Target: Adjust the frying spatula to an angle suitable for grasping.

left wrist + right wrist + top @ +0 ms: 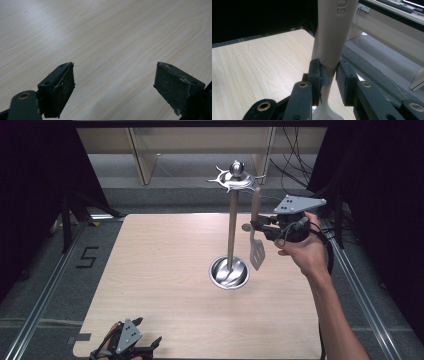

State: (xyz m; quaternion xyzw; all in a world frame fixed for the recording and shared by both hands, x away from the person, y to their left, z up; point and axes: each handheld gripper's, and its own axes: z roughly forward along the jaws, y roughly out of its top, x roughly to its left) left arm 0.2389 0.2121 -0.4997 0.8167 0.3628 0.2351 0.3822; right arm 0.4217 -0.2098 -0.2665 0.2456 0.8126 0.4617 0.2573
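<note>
A metal utensil stand [232,227] rises from a round steel base [229,272] at the table's middle right, with curved hooks [235,179] at its top. A slotted spatula [256,251] with a beige handle [334,32] hangs upright just right of the pole. My right gripper [257,223] is shut on the handle's lower part, which shows pinched between the pads in the right gripper view [329,72]. The handle's top sits close under a hook; whether it is hooked on I cannot tell. My left gripper [148,331] rests open at the table's near left edge, holding nothing [115,82].
The light wooden table [165,270] is bare apart from the stand. Metal rails [45,290] run along both sides on grey floor. Wooden shelf legs [142,162] and cables [295,160] lie beyond the far edge.
</note>
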